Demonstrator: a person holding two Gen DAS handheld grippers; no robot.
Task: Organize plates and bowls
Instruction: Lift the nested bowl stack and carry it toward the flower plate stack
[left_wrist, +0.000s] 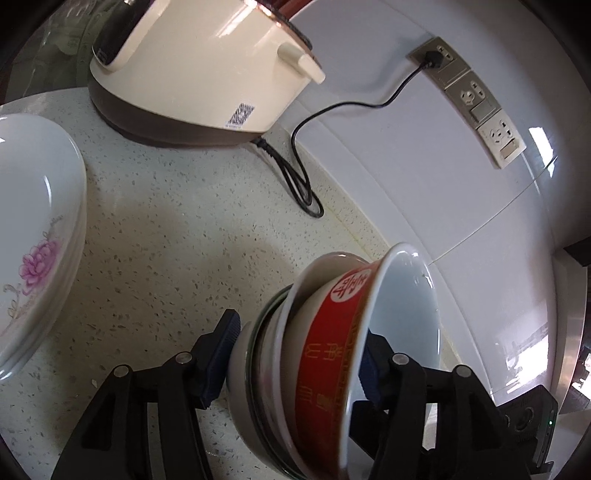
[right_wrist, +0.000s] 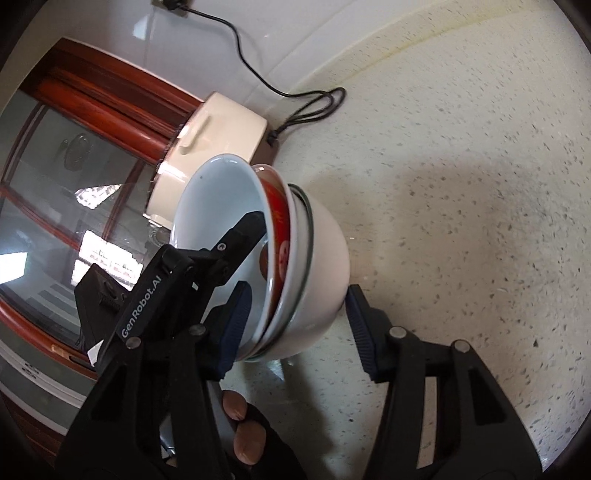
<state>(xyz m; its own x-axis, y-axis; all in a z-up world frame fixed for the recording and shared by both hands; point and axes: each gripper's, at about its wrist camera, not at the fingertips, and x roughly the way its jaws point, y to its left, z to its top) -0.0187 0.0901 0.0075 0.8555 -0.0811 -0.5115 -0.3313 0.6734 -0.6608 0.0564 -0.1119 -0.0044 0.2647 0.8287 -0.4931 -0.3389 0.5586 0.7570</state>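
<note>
A tilted stack of nested bowls lies on its side low over the speckled counter: a white outer bowl, a glass one, and a red bowl with a pale inside. My left gripper is shut on the stack, one pad on the white base and one inside the red bowl. My right gripper is shut on the same stack from the other side, with one pad inside the rim and one on the white base. A finger of the left gripper shows inside the bowl. White flowered plates are stacked at the left.
A cream rice cooker stands at the back by the wall, and its black cord loops over the counter up to a wall outlet strip. A gloved hand shows below the right gripper. A red-framed window lies behind.
</note>
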